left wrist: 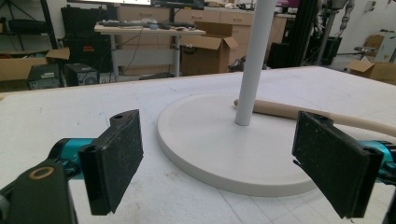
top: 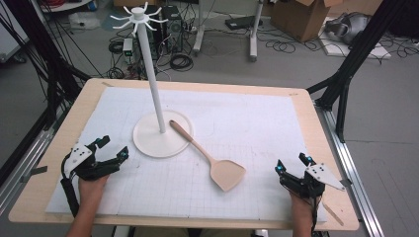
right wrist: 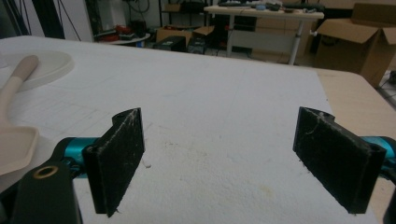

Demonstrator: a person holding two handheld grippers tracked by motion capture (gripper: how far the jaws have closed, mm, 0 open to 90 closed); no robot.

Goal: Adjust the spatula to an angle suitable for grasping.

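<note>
A white stand with a tall pole [top: 154,84], hooks at its top [top: 140,17] and a round base [top: 155,139] rises left of the table's middle. A beige spatula [top: 210,157] lies flat, its handle end resting on the base and its blade [top: 227,175] toward the front. My left gripper [top: 112,149] rests open at the front left, apart from the base [left wrist: 224,154], with nothing between its jaws. My right gripper [top: 292,164] rests open at the front right, well right of the spatula blade [right wrist: 16,149]. In the left gripper view the handle [left wrist: 289,111] lies behind the pole [left wrist: 254,60].
A white gridded mat [top: 247,123] covers the wooden table [top: 336,148]. Cables, cardboard boxes [top: 304,17] and black frame legs [top: 346,79] stand on the floor beyond the far edge. Bare mat stretches between the two grippers and across the right half.
</note>
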